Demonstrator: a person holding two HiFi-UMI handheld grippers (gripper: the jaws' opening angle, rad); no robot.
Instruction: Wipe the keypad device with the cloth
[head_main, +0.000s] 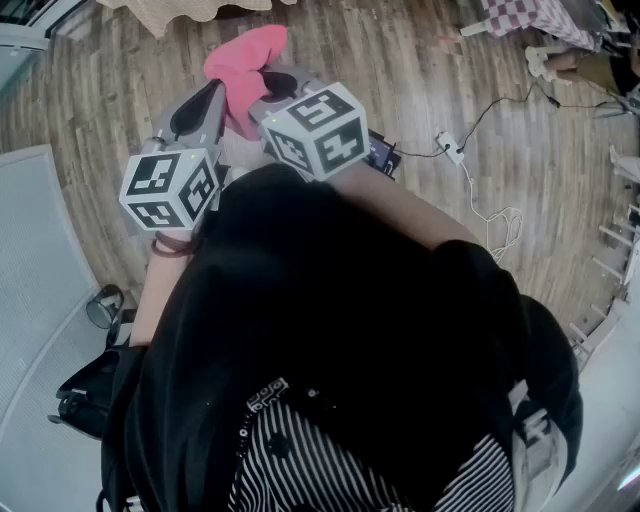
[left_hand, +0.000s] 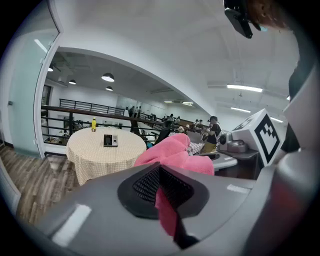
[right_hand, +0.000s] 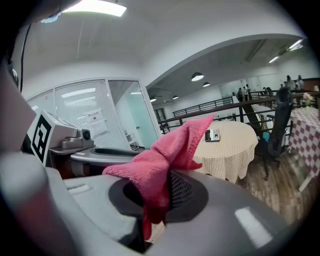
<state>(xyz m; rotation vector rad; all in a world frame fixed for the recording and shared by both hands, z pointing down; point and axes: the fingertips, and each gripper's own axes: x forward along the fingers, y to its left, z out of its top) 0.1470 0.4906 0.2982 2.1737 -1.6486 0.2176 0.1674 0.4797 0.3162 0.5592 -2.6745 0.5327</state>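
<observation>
L gripper (left_hand: 161, 176) and R gripper (right_hand: 162, 185), fingers both clamped on pink cloth (head_main: 246, 58), well short of keypad (left_hand: 110, 140) mid-worktop (left_hand: 85, 155); best approach w/ cloth taut, then press flat.

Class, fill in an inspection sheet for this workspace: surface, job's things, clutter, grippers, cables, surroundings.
Surface: round table with a checked cover, well away from both grippers.
Job's things: keypad on the table; pink cloth held by both grippers, not at the keypad.
Clutter: yellow bottle upright on the table.
Grippers: left gripper and right gripper, the jaws of each shut on the cloth.
Cables: white cable and power strip on the floor.
Surroundings: wood floor; people far behind.
</observation>
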